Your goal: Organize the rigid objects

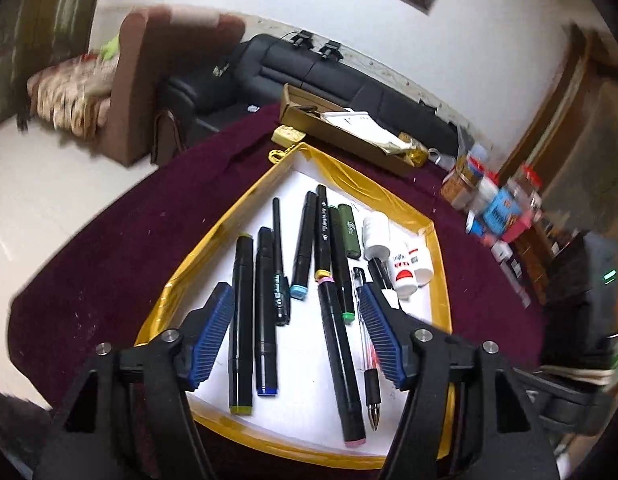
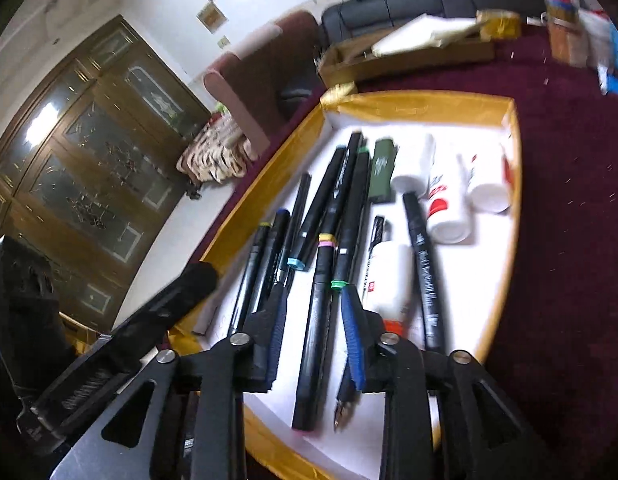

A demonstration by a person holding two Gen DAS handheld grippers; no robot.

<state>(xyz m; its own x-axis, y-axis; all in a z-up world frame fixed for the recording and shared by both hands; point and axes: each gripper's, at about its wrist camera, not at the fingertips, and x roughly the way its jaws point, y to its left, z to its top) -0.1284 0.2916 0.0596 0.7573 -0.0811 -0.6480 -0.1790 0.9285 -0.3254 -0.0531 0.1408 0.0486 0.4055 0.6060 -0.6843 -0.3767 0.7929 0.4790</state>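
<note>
A gold-rimmed tray [image 1: 237, 208] with a white floor holds several black markers, a gel pen [image 1: 369, 368], a green lighter [image 1: 349, 230] and white bottles [image 1: 401, 268]. My left gripper [image 1: 295, 300] is open and empty above the markers, its blue pads [image 1: 213, 336] on either side of them. In the right wrist view the same tray [image 2: 269, 184] shows. My right gripper [image 2: 315, 300] is open and empty, low over the pink-capped marker [image 2: 315, 320], which lies between its fingers. A white glue bottle [image 2: 393, 280] lies just right of it.
The tray sits on a maroon cloth [image 1: 149, 216]. Behind it lies a brown cardboard box [image 1: 341, 132] with papers. Jars and bottles [image 1: 493, 200] stand at the right. A black sofa [image 1: 309, 68] and a brown armchair [image 1: 137, 80] are beyond the table.
</note>
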